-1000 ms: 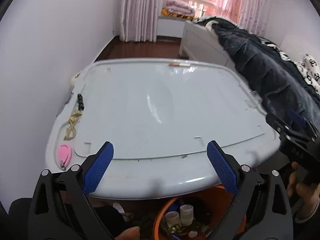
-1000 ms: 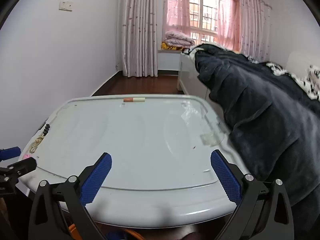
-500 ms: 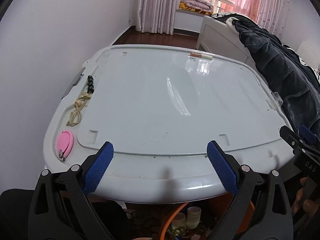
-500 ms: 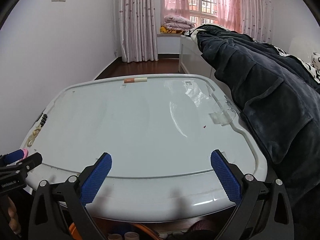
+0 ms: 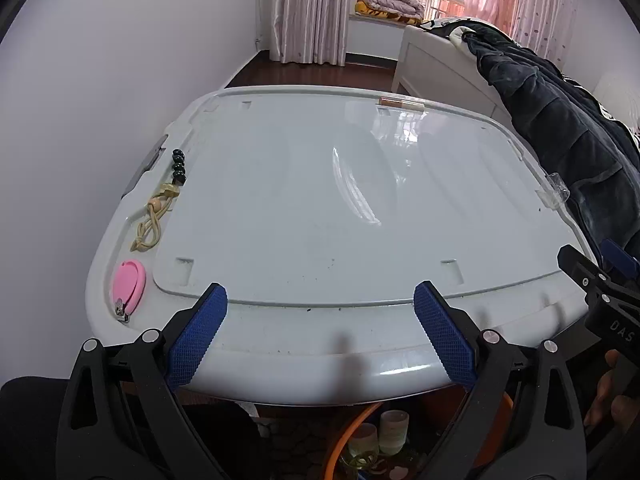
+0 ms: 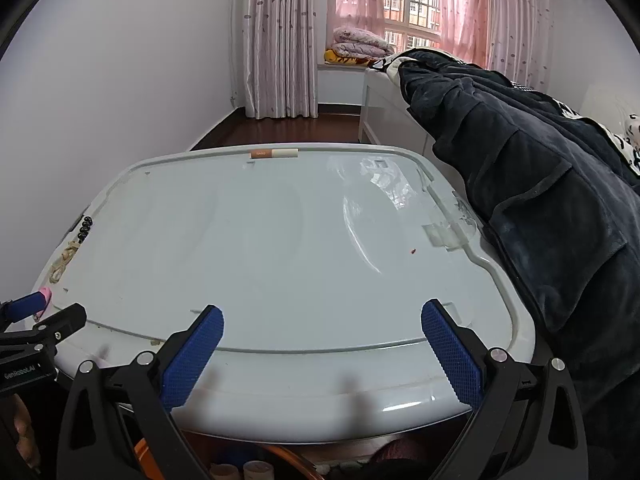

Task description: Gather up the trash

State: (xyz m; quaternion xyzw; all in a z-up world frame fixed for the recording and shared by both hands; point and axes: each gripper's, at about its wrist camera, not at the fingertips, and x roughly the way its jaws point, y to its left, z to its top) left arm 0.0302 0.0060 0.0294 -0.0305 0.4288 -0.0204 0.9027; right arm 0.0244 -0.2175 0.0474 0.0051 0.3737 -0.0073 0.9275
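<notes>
Both claws [image 5: 320,336] [image 6: 322,354] spread apart at lid's [image 5: 320,208] near edge, cigarette [image 6: 274,153] on far rim

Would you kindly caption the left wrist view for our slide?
Open left hand-held gripper facing a white lid with a pink nail clipper and beaded cord.

A pale plastic lid [image 5: 304,208] carries a cigarette [image 6: 274,153], cord [image 5: 154,220] and pink clipper [image 5: 129,285].

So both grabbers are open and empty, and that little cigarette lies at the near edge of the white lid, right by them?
Not quite. The cigarette lies at the far edge of the white lid, as the right wrist view shows. The left gripper and right gripper are open and empty.
</notes>
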